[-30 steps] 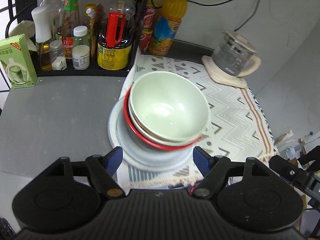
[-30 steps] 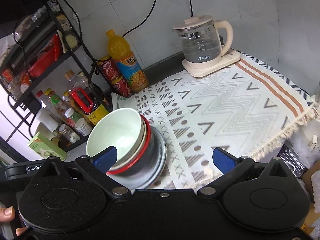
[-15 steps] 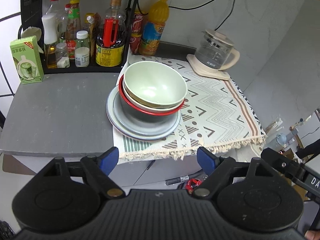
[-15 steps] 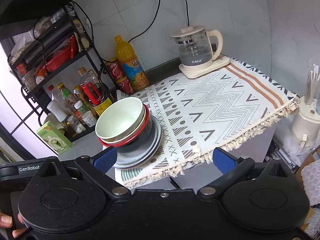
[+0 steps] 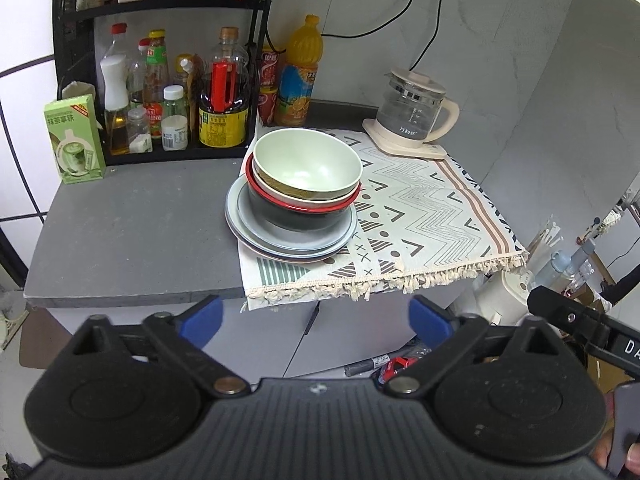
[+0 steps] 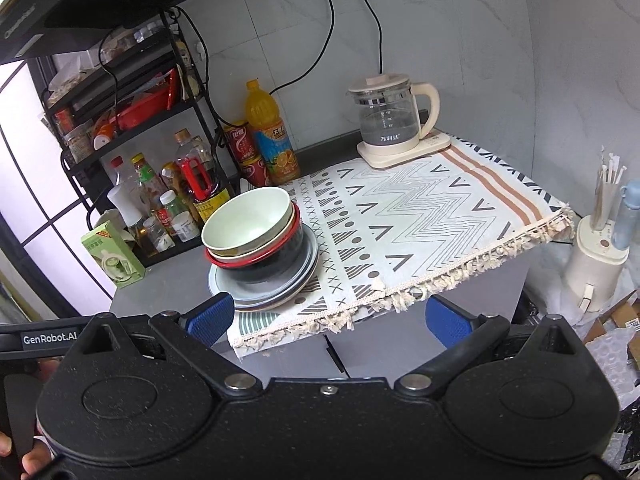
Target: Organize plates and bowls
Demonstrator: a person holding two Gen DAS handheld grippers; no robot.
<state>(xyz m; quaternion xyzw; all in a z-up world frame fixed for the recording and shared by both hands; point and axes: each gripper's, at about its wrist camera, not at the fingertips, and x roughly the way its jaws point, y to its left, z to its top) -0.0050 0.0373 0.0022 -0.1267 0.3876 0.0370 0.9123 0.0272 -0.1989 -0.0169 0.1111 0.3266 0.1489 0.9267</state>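
Observation:
A stack of dishes stands on the left end of a patterned cloth (image 5: 432, 216). On top is a pale green bowl (image 5: 307, 165) (image 6: 246, 218), under it a beige bowl and a red-rimmed dark bowl (image 5: 298, 214) (image 6: 272, 264), all on grey-blue plates (image 5: 292, 246) (image 6: 276, 292). My left gripper (image 5: 316, 318) hangs well back from the counter's front edge, its jaws opening wide with nothing between them. My right gripper (image 6: 328, 318) is likewise back from the counter, open and empty, its left blue pad low in front of the plates.
A black rack (image 5: 160, 60) of bottles stands behind the stack, with a green carton (image 5: 74, 138) at its left. An orange juice bottle (image 5: 300, 76) and a glass kettle (image 5: 412, 114) stand at the back. Right of the counter stands a cream appliance (image 6: 596, 264).
Both grippers have pulled back from the dish stack, past the counter's front edge. The left gripper's jaws have spread wider. The stack has stayed in place.

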